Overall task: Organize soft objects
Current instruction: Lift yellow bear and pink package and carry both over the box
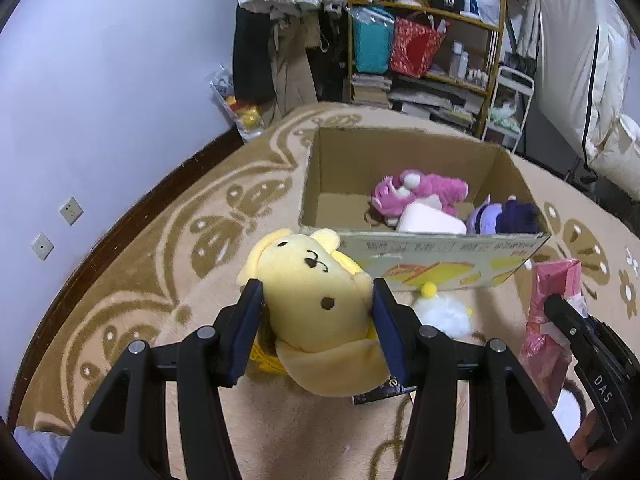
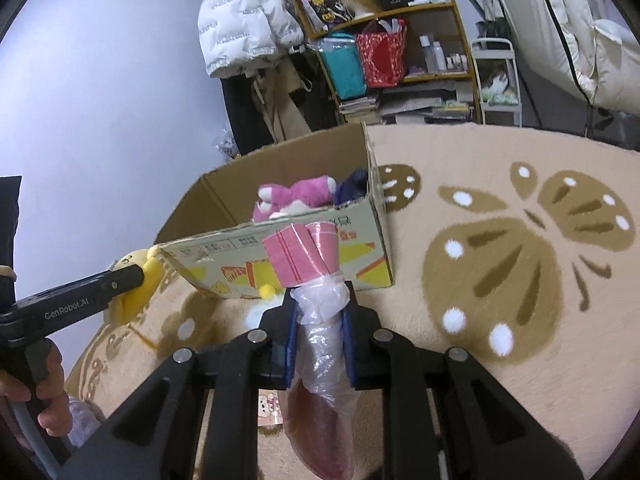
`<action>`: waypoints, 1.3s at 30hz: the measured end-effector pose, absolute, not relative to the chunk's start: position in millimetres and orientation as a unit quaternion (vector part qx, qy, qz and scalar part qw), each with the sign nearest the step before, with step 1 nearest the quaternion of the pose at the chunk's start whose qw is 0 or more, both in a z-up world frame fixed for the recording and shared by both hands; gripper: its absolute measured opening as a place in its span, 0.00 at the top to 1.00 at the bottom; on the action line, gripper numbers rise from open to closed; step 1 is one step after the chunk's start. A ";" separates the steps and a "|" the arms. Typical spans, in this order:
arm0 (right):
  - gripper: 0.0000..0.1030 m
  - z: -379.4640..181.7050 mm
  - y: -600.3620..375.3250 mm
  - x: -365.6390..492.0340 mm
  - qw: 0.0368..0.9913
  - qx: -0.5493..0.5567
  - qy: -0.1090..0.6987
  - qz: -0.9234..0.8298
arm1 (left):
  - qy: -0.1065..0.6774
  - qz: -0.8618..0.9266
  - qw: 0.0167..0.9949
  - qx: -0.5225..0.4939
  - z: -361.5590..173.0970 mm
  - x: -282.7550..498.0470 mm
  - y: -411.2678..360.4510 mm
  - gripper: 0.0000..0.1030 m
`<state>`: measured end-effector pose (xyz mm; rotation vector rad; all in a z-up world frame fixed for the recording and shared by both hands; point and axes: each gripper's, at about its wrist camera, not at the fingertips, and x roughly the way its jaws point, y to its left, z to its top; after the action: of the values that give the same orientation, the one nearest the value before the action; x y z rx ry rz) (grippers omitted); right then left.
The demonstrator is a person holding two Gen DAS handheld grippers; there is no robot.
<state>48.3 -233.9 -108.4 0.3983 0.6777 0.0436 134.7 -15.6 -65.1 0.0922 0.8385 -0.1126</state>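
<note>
Left wrist view: cardboard box (image 1: 420,248) at centre on the rug (image 1: 160,264), open-topped. Inside it, a plush bear (image 1: 420,192) toward the back, a pale cushion (image 1: 432,222) before it, a dark plush (image 1: 516,214) at the right end. Below the box, a bear plush (image 1: 316,300) clamped in the left gripper (image 1: 318,304). Between that plush and the box front, a fluffy toy (image 1: 442,312) on the rug. At lower right, a wrapped bundle (image 1: 554,304) pinched in the right gripper (image 1: 554,306). Behind the box, a shelf unit (image 1: 424,40), upper centre.

Black hand-held gripper (image 1: 316,312), blue pads (image 1: 247,332), silver screws.
</note>
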 end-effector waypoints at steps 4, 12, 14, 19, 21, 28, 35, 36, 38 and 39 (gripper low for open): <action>0.81 -96.8 -234.6 41.6 0.931 0.189 0.311 0.024 | 0.390 -0.052 0.919 0.035 -53.3 129.8 -9.8 0.49; 0.81 -77.6 -232.7 41.1 0.940 0.183 0.285 0.039 | 0.349 -0.055 0.935 0.039 -22.0 123.6 -7.1 0.49; 0.81 -72.7 -235.5 42.5 0.942 0.186 0.275 0.043 | 0.339 -0.054 0.938 0.043 -15.2 124.0 -7.1 0.49; 0.81 -58.0 -238.5 47.1 0.949 0.178 0.254 0.048 | 0.318 -0.049 0.946 0.047 -0.9 129.2 -7.3 0.49; 0.81 -51.3 -238.0 50.6 0.953 0.170 0.247 0.051 | 0.311 -0.049 0.948 0.048 4.9 132.3 -7.8 0.49; 0.81 -32.4 -239.2 76.2 0.958 0.159 0.232 0.059 | 0.296 -0.064 0.952 0.052 26.1 149.4 -16.6 0.48; 0.81 -21.6 -243.3 111.9 0.959 0.161 0.225 0.064 | 0.280 -0.051 0.956 0.071 37.5 175.5 -24.8 0.48; 0.81 -21.0 -243.8 117.9 0.959 0.162 0.226 0.063 | 0.281 -0.050 0.956 0.071 37.9 181.0 -25.7 0.48; 0.81 -21.0 -243.5 130.1 0.956 0.162 0.234 0.066 | 0.282 -0.050 0.955 0.071 36.9 189.7 -27.7 0.48; 0.81 -21.2 -243.4 134.5 0.955 0.161 0.238 0.067 | 0.282 -0.052 0.955 0.071 35.7 193.1 -28.3 0.48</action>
<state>134.5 -243.4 -21.2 0.3278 0.4841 0.1370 193.1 -28.3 35.7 0.1442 0.5729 -0.1046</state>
